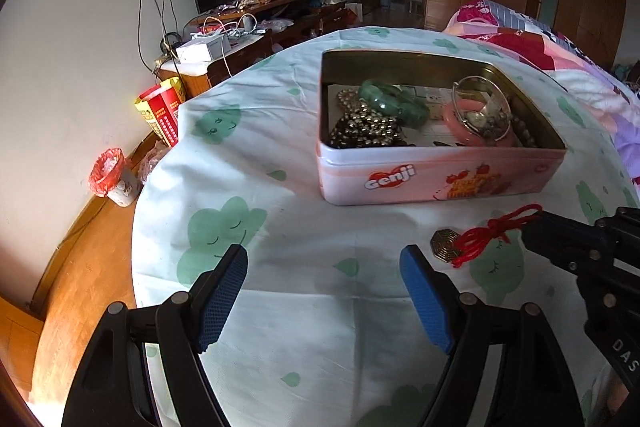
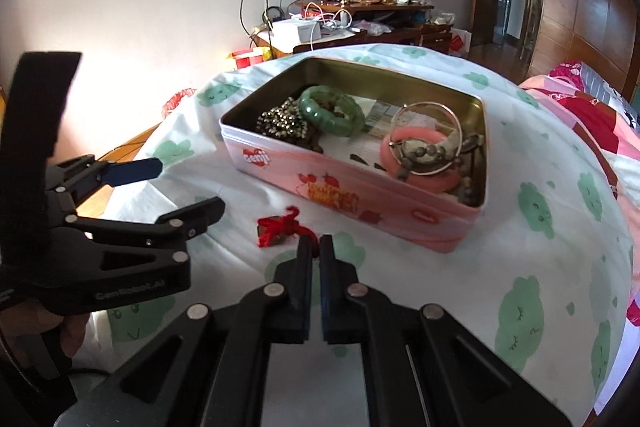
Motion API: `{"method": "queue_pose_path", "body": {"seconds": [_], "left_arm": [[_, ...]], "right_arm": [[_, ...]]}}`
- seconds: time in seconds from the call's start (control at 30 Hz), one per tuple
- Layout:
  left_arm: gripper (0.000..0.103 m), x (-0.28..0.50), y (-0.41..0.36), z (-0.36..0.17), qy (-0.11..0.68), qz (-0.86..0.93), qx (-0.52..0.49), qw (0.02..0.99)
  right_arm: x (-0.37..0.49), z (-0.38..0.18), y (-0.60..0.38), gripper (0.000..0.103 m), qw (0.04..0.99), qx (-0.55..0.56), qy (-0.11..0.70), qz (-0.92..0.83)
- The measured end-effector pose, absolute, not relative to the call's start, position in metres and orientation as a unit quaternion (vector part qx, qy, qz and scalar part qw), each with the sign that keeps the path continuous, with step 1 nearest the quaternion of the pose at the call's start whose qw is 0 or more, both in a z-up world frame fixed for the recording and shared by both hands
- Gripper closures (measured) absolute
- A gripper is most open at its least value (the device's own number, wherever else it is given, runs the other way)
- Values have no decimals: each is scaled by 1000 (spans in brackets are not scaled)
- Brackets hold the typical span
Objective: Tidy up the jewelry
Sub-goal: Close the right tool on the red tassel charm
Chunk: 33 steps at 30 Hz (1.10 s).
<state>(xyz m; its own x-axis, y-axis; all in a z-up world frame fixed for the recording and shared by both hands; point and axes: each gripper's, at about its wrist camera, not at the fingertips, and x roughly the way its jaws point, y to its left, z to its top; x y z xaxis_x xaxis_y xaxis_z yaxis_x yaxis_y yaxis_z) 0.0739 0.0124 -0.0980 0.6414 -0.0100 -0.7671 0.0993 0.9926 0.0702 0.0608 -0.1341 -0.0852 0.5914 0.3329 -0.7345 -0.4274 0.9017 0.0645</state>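
Observation:
A pink Genji tin [image 1: 440,179] [image 2: 352,203] stands open on the table. It holds a green bangle [image 1: 392,103] [image 2: 332,111], a dark bead bracelet [image 1: 364,131] [image 2: 284,123], a pink bangle [image 1: 476,131] [image 2: 424,175] and a metal ring bracelet [image 2: 428,139]. A bronze pendant on a red cord [image 1: 480,239] [image 2: 280,227] lies in front of the tin. My right gripper [image 2: 316,243] [image 1: 532,223] is shut on the red cord's end. My left gripper [image 1: 324,267] [image 2: 188,183] is open and empty, just left of the pendant.
The table wears a white cloth with green clouds [image 1: 280,327]. A cluttered wooden desk [image 1: 256,31] stands against the far wall. A bed with a pink quilt [image 1: 560,55] is at the right. A red-lined bin [image 1: 112,175] is on the floor at the left.

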Motion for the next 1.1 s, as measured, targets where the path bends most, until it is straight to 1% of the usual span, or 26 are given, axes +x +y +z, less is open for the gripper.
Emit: {"method": "queue_pose_path", "body": {"seconds": [0.73,0.87,0.97,1.03,1.07,1.1], "left_arm": [[24,71,-4,-76,401,-35,81,912],[24,71,0,-75,398,-28,79,913],[24,76,5,-85,409,-16,78,909],[24,79,7,-92,417,-13,78,905],[24,79,7,-93,418,-11,78,905],[24,80,7,-95,419,-12,78,904]], "right_arm": [[47,-48,-149,98,911,-51,351,210],[50,-49,-151,98,911,-50,351,209],[57,-58,-148,98,901,-46,370,222],[65,-69,-142,85,894,-49,386,224],[67,-73,-140,66,890,-53,393,224],[70,-79,-137,60,885,-57,402,227]]}}
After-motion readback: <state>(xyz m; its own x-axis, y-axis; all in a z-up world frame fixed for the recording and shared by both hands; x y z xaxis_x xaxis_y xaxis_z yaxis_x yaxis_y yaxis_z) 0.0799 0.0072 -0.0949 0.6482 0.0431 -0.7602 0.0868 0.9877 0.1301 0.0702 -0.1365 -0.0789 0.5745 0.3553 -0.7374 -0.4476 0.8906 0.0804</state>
